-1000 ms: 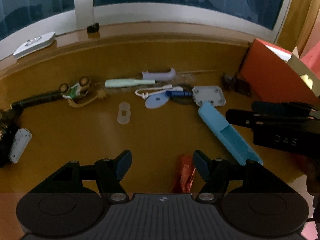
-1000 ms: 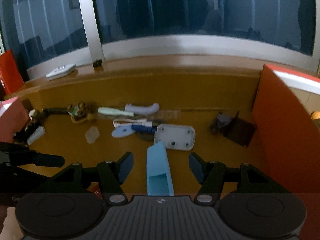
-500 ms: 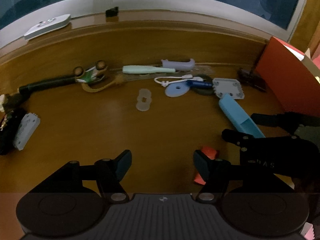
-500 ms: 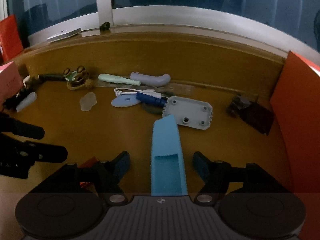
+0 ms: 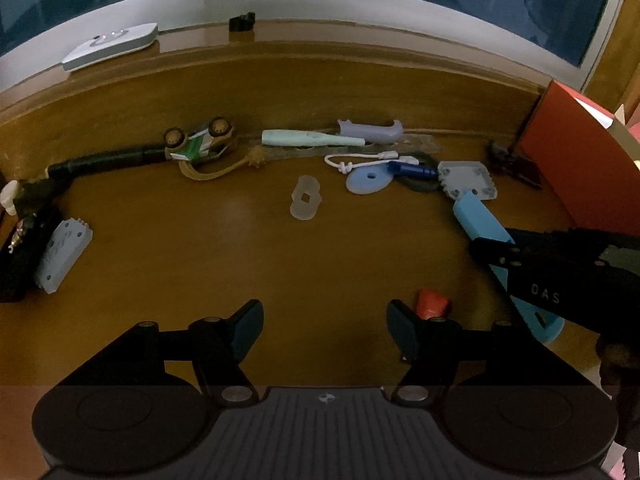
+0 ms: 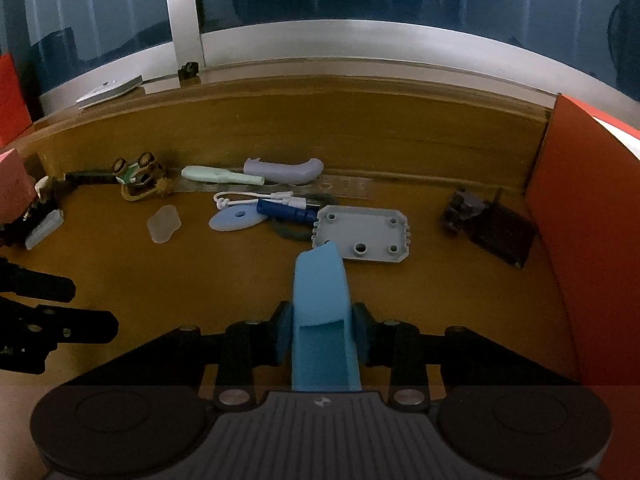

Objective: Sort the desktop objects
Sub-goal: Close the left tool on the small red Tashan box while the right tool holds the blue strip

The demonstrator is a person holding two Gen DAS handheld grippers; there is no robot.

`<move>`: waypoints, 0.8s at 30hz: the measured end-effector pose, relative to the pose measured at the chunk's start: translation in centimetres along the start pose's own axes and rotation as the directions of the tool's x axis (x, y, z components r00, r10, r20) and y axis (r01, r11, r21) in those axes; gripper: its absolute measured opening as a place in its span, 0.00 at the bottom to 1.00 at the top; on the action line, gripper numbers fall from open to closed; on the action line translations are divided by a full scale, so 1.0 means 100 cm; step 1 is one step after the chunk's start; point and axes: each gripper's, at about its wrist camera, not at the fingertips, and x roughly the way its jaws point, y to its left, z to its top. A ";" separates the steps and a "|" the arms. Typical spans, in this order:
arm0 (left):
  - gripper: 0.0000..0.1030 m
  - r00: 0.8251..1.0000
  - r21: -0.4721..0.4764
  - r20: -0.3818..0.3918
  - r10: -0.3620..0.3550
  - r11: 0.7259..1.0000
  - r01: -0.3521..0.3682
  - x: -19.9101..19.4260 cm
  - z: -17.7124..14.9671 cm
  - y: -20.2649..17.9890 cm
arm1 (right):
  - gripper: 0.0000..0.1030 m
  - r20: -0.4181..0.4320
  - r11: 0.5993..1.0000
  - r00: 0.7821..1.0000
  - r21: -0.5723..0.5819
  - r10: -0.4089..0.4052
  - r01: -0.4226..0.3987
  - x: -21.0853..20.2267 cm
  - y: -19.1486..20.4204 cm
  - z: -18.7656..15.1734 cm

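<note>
The long light-blue plastic trough-shaped piece (image 6: 321, 316) is clamped by the right gripper (image 6: 321, 344), both pads pressed vs. its side walls near the open end. Its far tip is seen just in front of, poss. touching, the grey rectangular plastic cover plate w/ round holes (image 6: 366, 236). In the left wrist view the same piece (image 5: 478, 216) is seen running diagonally at the right, partly hidden by the black body of the right gripper.

The left gripper (image 5: 324, 322) is seen w/ jaws spread wide and nothing between them, over bare brown wooden desk (image 5: 180, 248). A small red-orange item (image 5: 432, 304) lies just beyond its right finger; contact can't be judged.

Along the back of the desk, left to right, are seen: a brown-green toy car w/ tan wheels (image 5: 200, 142), a mint-green pen-like stick (image 5: 296, 138), a lavender curved plastic handle (image 5: 368, 131), a white cord w/ connectors (image 5: 360, 158), a pale-blue flat disc w/ centre hole (image 5: 368, 179), and a dark-blue cylindrical plug (image 5: 410, 169). A translucent frosted plastic tab (image 5: 305, 197) lies alone nearer centre. At the far left a pale grey ribbed block (image 5: 62, 254) is seen beside dark items. An orange-red box wall (image 6: 588, 248) stands at the right edge, w/ a dark circuit-board-like part (image 6: 488, 220) near it.
</note>
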 end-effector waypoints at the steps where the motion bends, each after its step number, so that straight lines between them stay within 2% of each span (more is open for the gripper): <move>1: 0.66 1.000 0.003 0.002 -0.001 1.000 0.001 0.000 0.001 0.000 | 0.33 0.005 1.000 1.000 0.003 -0.002 0.001 -0.002 -0.001 0.000; 9: 0.68 0.999 0.047 0.003 -0.035 0.998 0.035 0.000 0.001 -0.014 | 0.33 0.060 0.999 0.998 0.031 -0.027 0.025 -0.024 -0.009 0.008; 16: 0.68 0.997 0.085 -0.003 -0.078 0.993 0.078 0.004 -0.003 -0.033 | 0.33 0.065 0.996 0.996 0.060 -0.068 0.064 -0.043 -0.020 0.002; 21: 0.68 0.996 0.147 -0.007 -0.088 0.985 0.089 0.011 -0.013 -0.049 | 0.33 0.063 0.992 0.994 0.089 -0.094 0.088 -0.053 -0.032 -0.006; 24: 0.63 0.996 0.194 -0.012 -0.084 0.977 0.085 0.016 -0.021 -0.059 | 0.33 0.062 0.990 0.993 0.100 -0.103 0.097 -0.058 -0.037 -0.011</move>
